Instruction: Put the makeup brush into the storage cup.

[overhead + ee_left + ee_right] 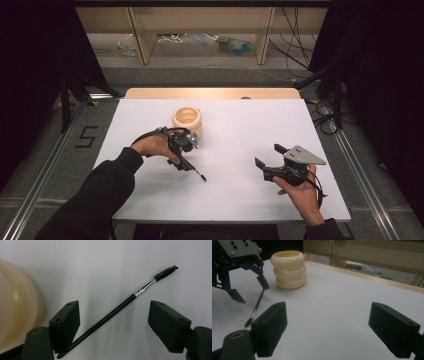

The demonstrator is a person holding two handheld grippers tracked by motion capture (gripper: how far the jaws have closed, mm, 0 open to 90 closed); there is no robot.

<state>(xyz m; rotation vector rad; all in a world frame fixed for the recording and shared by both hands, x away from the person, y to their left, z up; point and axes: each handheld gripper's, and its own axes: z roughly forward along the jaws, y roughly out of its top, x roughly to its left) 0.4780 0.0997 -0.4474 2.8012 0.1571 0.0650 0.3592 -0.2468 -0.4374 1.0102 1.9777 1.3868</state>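
**Left fingers standing over mascara-type brush, right fingers idle**

The left gripper (186,150) is pointing down at the white worktop (240,130), with its fingers (65,323) standing wide apart. A thin black brush (117,312) is lying slantwise between them. Its handle end is sitting right at the inner face of one finger, possibly touching it; the contact is hard to tell from the left gripper view. The bristle tip is lying beyond the fingertips, nearer the other finger's side but well clear of it. The pads are not pressing on the brush, so nothing is being held.

A cream ribbed holder (187,119), shaped like three stacked rings, is standing upright just behind the left fingers, on the far side from the person. In the right gripper view it is showing beside the left gripper's lowered fingers, with the brush sloping down from them to the worktop.

The right gripper (267,159) is resting in the right hand (300,192), well apart from the brush. Its fingers (270,328) are gaping wide, with bare worktop between them and nothing gripped.
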